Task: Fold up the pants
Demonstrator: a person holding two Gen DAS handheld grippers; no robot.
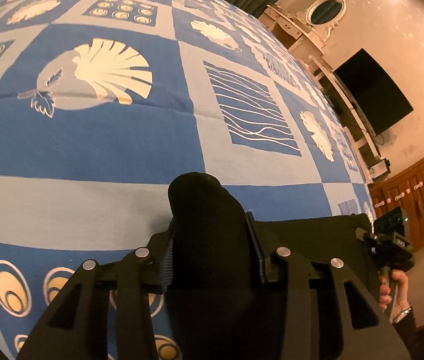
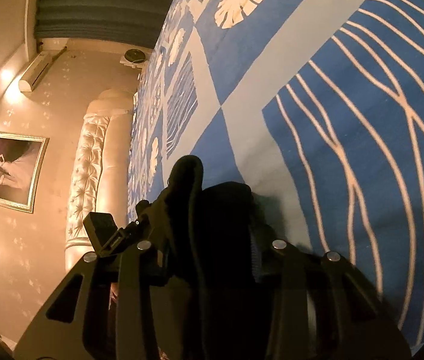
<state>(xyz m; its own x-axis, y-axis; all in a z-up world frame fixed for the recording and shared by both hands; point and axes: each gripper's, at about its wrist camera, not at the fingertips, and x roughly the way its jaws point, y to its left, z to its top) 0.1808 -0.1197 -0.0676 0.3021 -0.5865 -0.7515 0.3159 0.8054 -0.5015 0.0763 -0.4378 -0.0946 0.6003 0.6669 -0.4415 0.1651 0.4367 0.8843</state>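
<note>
Left wrist view: the bed cover (image 1: pixel 98 138), blue and pale grey with shell, leaf and wavy-line panels, fills the left and centre of the frame. The left claw (image 1: pixel 212 255) is clenched on a bunched fold of the black pants (image 1: pixel 206 225), which rises as a rounded hump between its ribbed pads (image 1: pixel 167 258). From that grip the dark cloth runs rightward along the bed's near edge to the right claw (image 1: pixel 365 237), seen small at the right margin with a hand (image 1: pixel 392 288) on its handle. Beyond it stand a dark wall-mounted screen (image 1: pixel 374 93) and a wooden cabinet (image 1: pixel 413 207). Right wrist view: a framed picture (image 2: pixel 9 171) hangs on the wall at left, beside a tufted cream headboard (image 2: pixel 87 165). The other claw (image 2: pixel 140 216) shows just left of centre. At centre the right claw (image 2: pixel 209 255) is clenched on a thick gathered fold of the pants (image 2: pixel 194 198), held just above the bed cover (image 2: pixel 362 120), whose wavy-line panel lies at right.
</note>
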